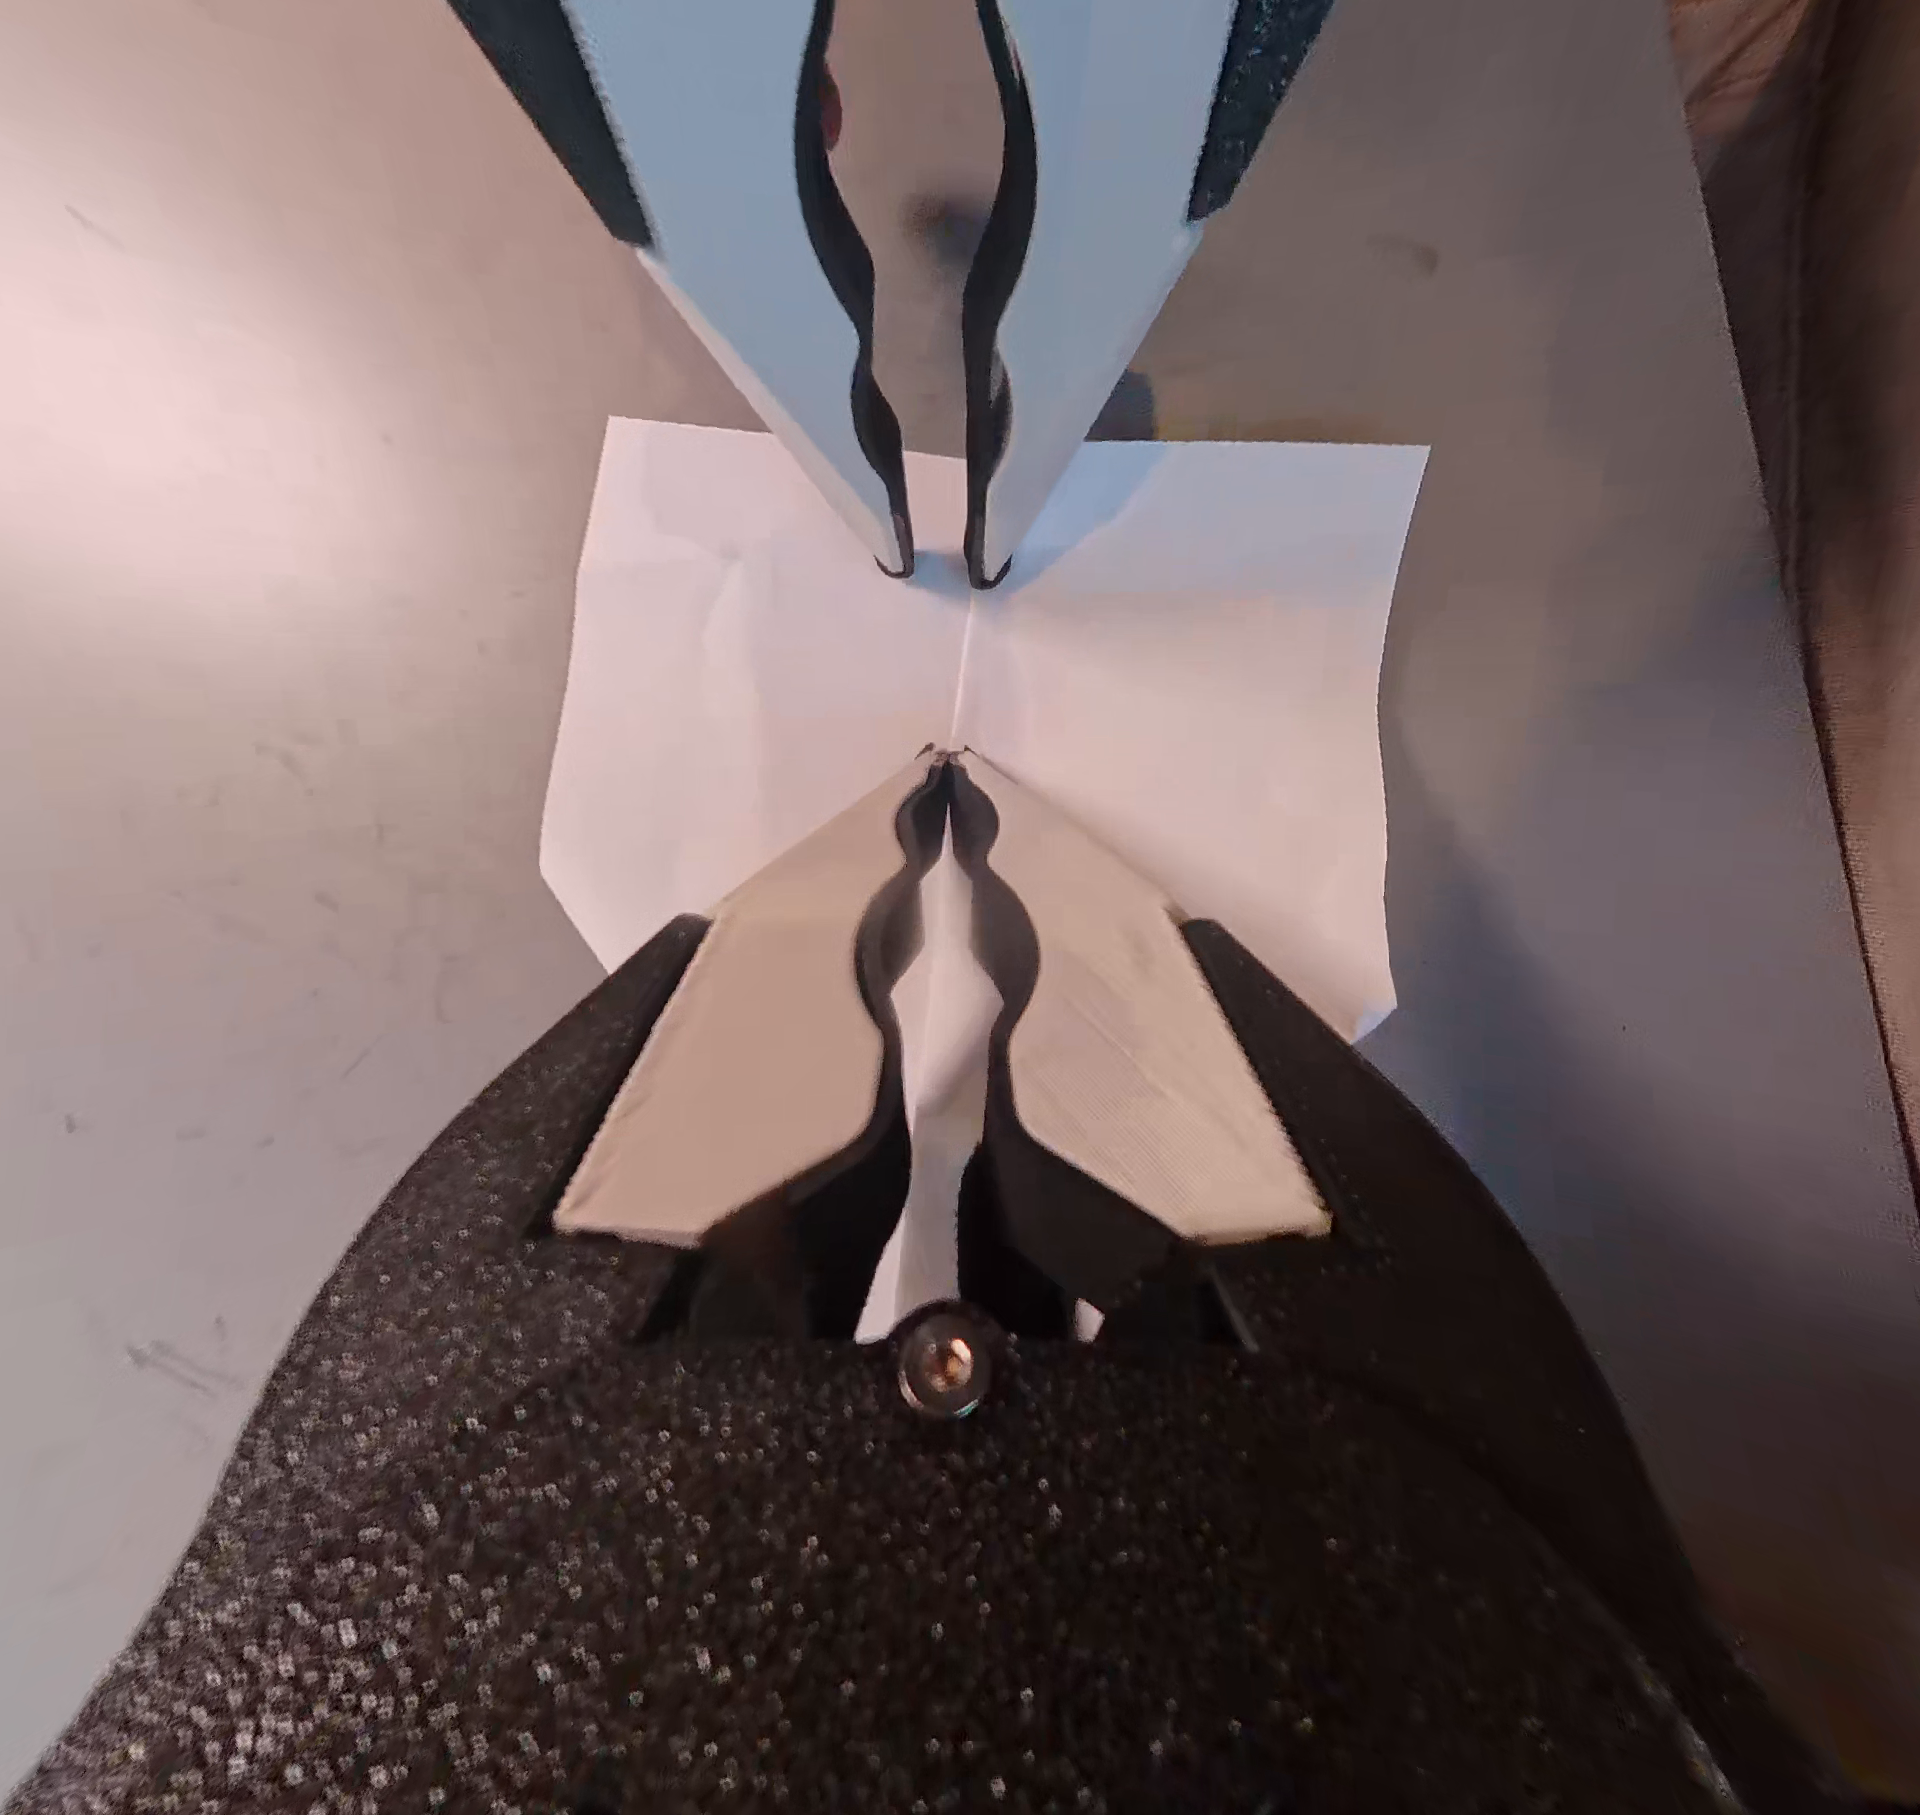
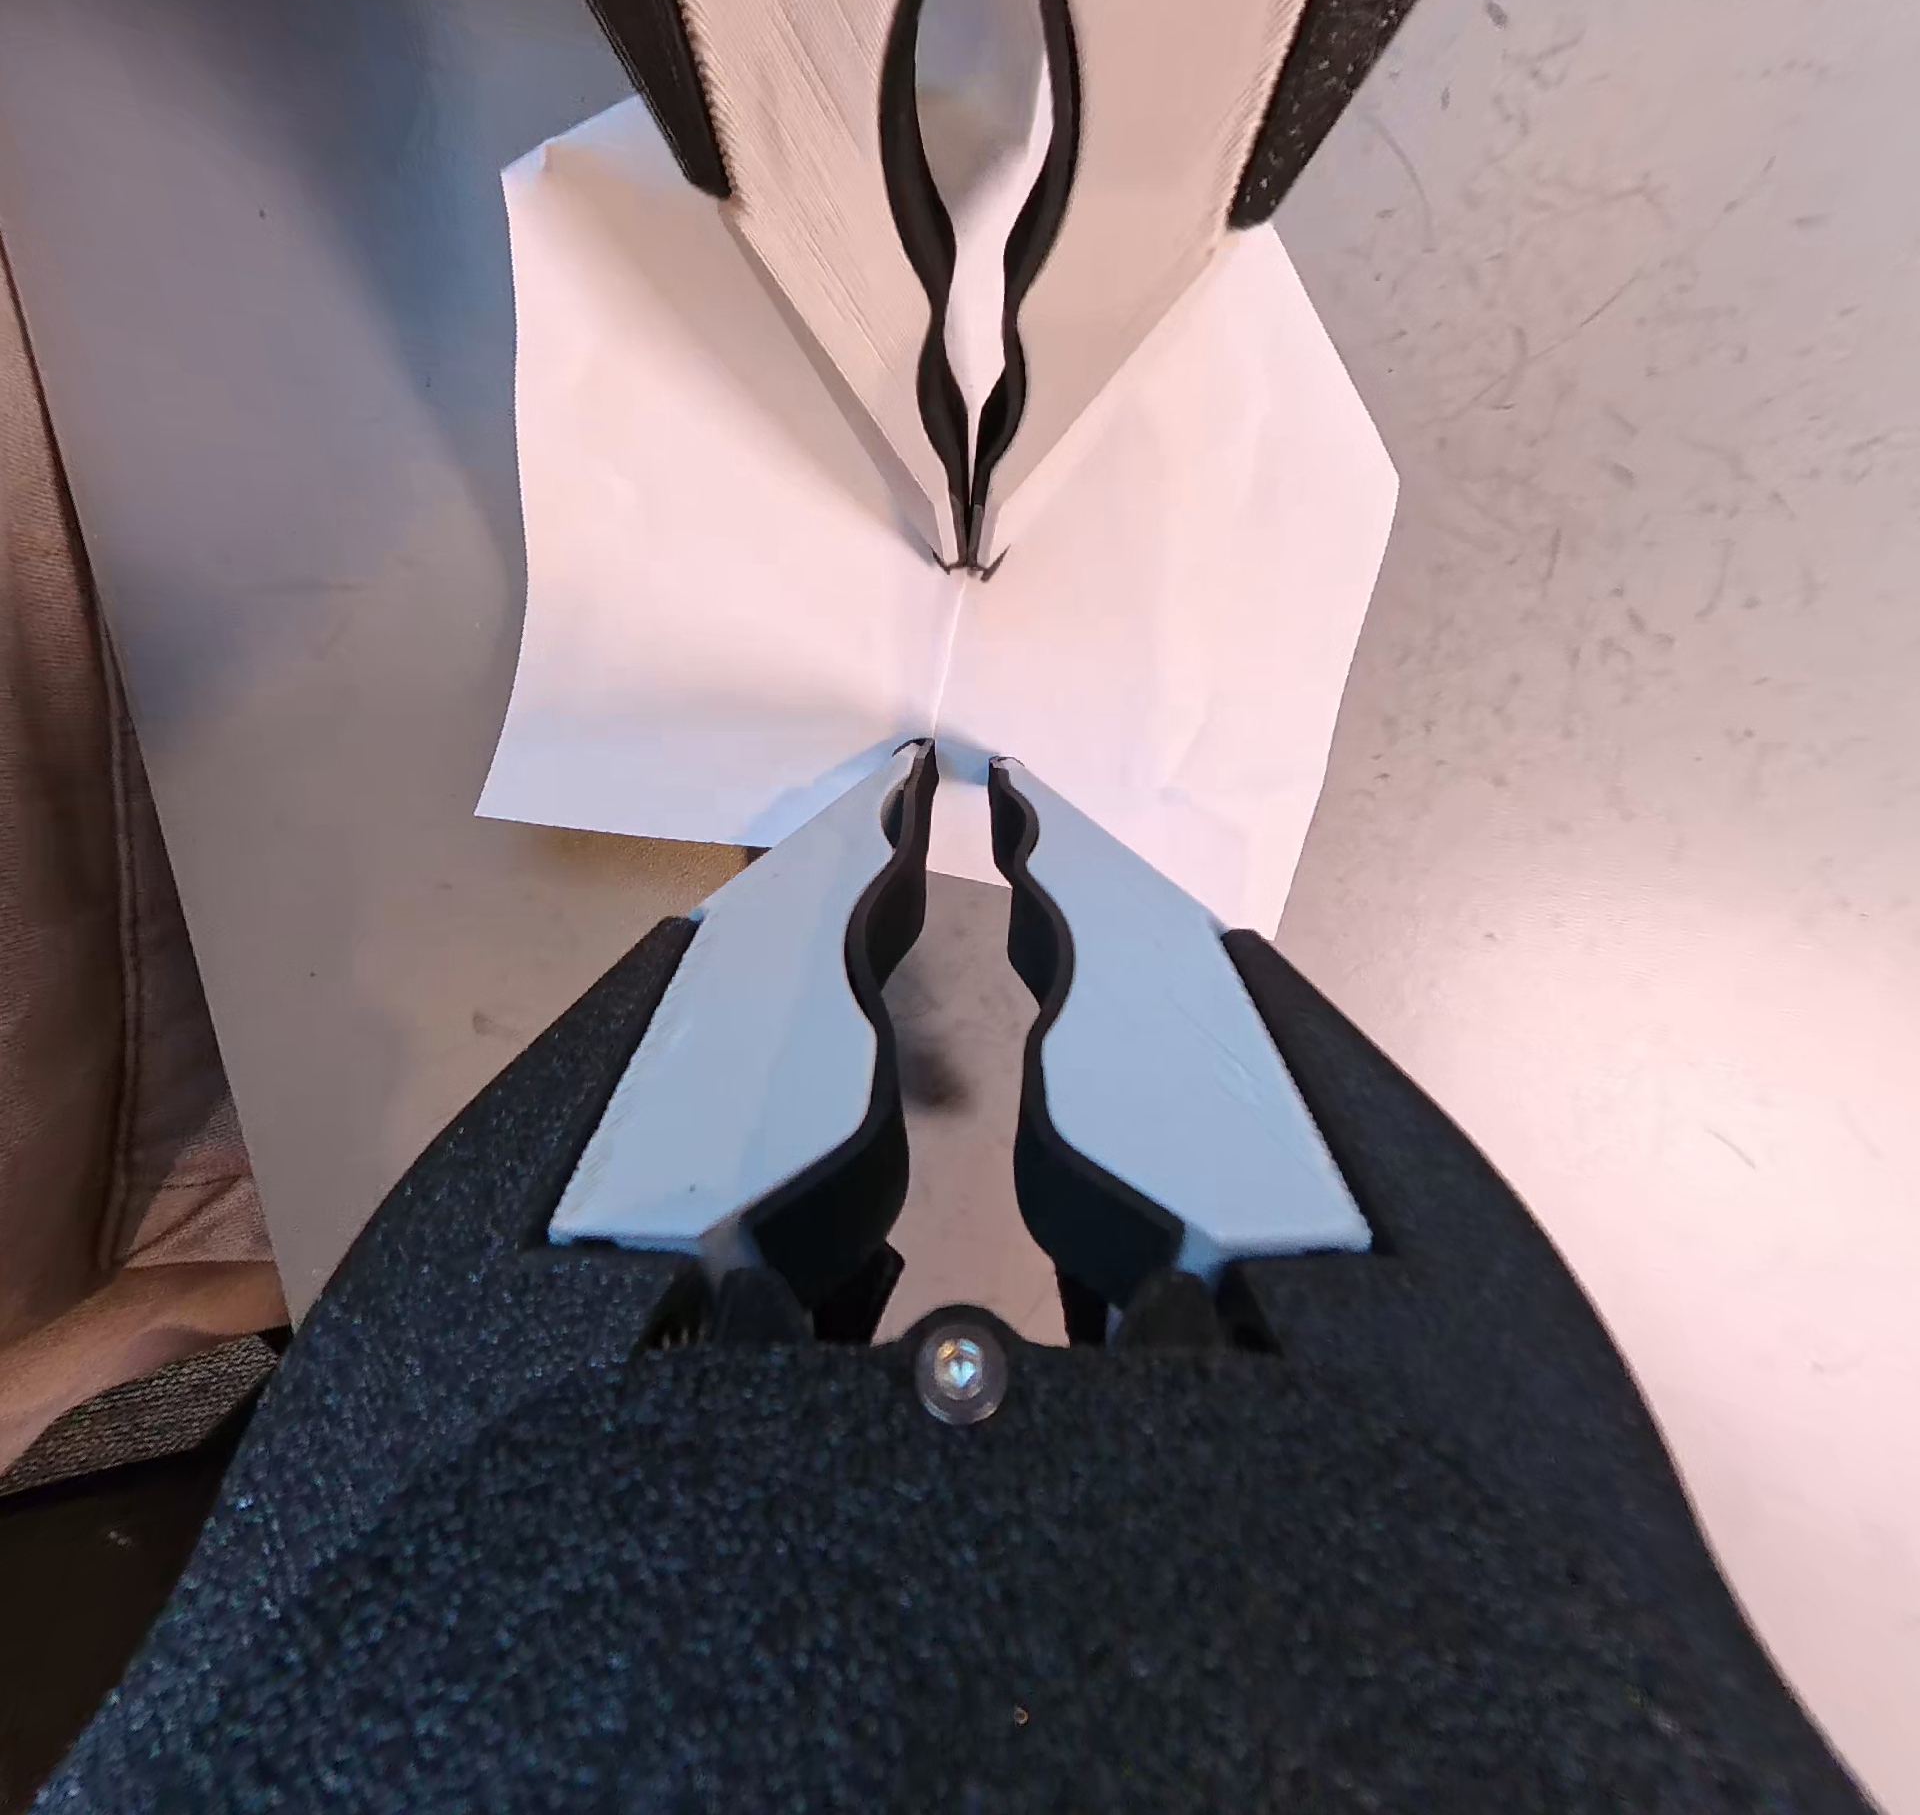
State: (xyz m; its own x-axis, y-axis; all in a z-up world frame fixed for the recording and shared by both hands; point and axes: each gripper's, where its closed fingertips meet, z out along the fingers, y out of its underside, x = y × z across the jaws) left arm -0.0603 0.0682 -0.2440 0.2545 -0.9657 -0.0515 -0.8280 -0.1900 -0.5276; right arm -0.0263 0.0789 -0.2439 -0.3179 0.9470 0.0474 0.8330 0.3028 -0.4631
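The left claw (image 1: 948, 755) is closed, pinching a raised fold of the white paper sheet (image 1: 1143, 685) lying on the grey bench (image 1: 260, 622). Facing it just across the crease, the right claw (image 2: 961, 763) stands slightly parted, tips touching the sheet.

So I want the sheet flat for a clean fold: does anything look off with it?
Yes. The white paper is not flat: the left gripper is shut on a ridge pinched up along its centre crease, and the edges curl. The right gripper, open, is at the crease's other end.
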